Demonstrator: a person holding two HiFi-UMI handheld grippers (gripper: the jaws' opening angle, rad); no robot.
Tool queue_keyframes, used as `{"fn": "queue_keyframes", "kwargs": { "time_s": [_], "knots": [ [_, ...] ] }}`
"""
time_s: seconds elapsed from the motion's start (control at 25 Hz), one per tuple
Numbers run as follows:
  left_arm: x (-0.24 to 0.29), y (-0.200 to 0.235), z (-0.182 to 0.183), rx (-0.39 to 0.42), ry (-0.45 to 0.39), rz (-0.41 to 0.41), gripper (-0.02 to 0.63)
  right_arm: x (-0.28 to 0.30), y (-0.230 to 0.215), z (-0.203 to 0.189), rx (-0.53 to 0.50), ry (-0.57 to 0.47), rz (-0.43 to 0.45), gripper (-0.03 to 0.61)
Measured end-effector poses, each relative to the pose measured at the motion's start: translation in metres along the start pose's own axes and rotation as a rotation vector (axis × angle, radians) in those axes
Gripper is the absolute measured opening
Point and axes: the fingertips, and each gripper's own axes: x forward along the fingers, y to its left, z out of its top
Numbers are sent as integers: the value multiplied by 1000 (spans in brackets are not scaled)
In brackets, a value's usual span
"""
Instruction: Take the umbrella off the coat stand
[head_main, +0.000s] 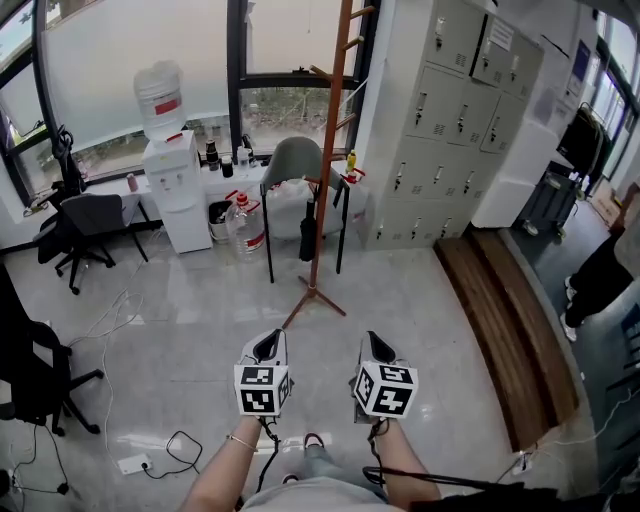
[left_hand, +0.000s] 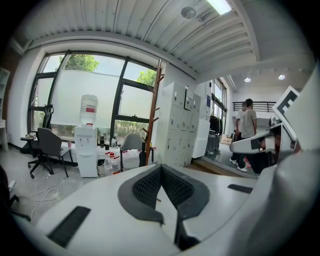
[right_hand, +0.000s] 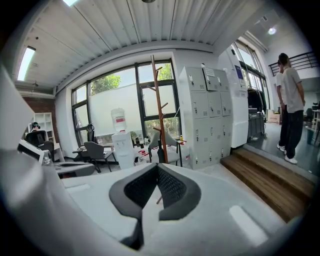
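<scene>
Black umbrella (head_main: 308, 228), folded, hanging upright on wooden coat stand (head_main: 326, 165); left claw (head_main: 270, 346), right claw (head_main: 377, 346) pressed together.

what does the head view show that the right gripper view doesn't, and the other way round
Only the head view: the person's forearms and a power strip on the floor. Only the right gripper view: the ribbed ceiling with its strip light. Both: the wooden coat stand with the dark folded umbrella hanging on it, the water dispenser, the grey lockers and the wooden step.
</scene>
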Motion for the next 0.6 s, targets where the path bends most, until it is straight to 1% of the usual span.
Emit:
{"fn": "queue_keyframes", "kwargs": {
  "time_s": [0.24,0.44,0.6],
  "knots": [
    [41,4,22,-5,-8,14,3,39,-16,30,-16,-10,19,5],
    [77,5,33,-3,9,14,3,71,-31,46,-22,-3,35,5],
    [103,6,47,2,2,23,3,95,-45,62,-22,-10,46,5]
  ]
}}
